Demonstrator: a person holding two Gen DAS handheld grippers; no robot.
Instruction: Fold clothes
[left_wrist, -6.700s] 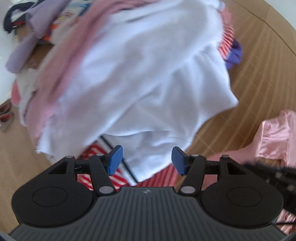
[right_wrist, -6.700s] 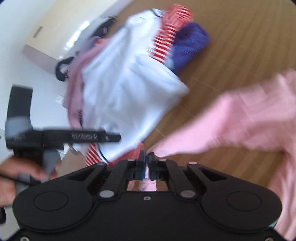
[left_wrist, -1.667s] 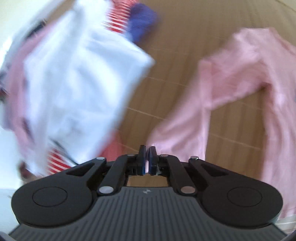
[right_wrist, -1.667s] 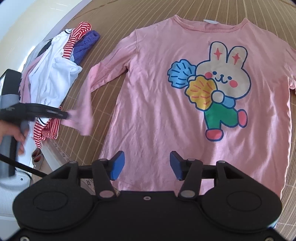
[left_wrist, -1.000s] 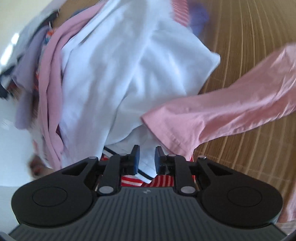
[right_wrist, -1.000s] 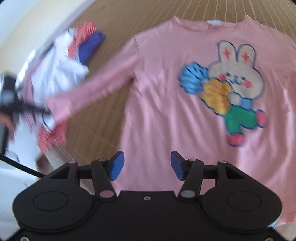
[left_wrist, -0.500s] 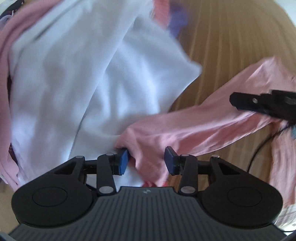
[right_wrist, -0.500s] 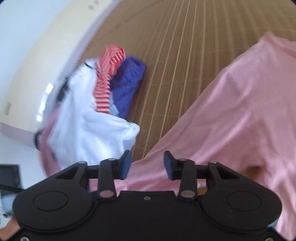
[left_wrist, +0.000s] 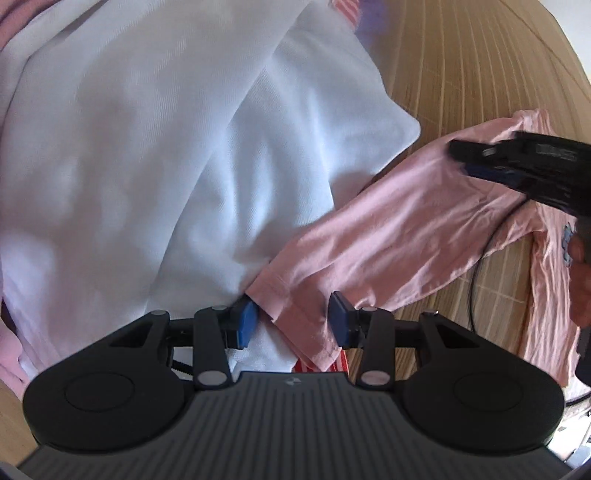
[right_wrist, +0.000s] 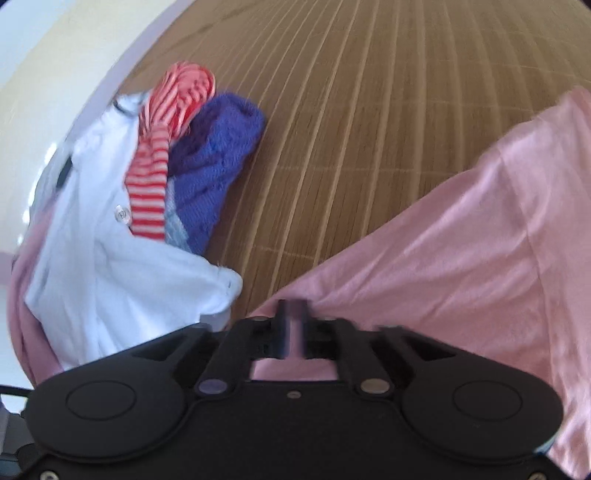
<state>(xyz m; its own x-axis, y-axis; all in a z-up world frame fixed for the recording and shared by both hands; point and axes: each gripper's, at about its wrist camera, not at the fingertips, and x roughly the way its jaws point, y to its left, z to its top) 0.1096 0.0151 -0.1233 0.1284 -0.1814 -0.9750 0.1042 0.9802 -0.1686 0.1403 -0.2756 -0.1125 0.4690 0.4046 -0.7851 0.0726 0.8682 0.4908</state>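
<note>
In the left wrist view the left tongs stand spread, the cuff of the pink shirt's sleeve lying loose between the blue pads where a second ago they were nearly pressed together; the cuff has been let go over the white garment at the pile's edge. The right tongs reach onto the same sleeve nearer the shoulder. In the right wrist view the right tongs are blurred, narrow and opening, pink cloth between them; whether they pinch it I cannot tell. The pink shirt lies on the slatted mat, so the sleeve fold is probably beginning.
</note>
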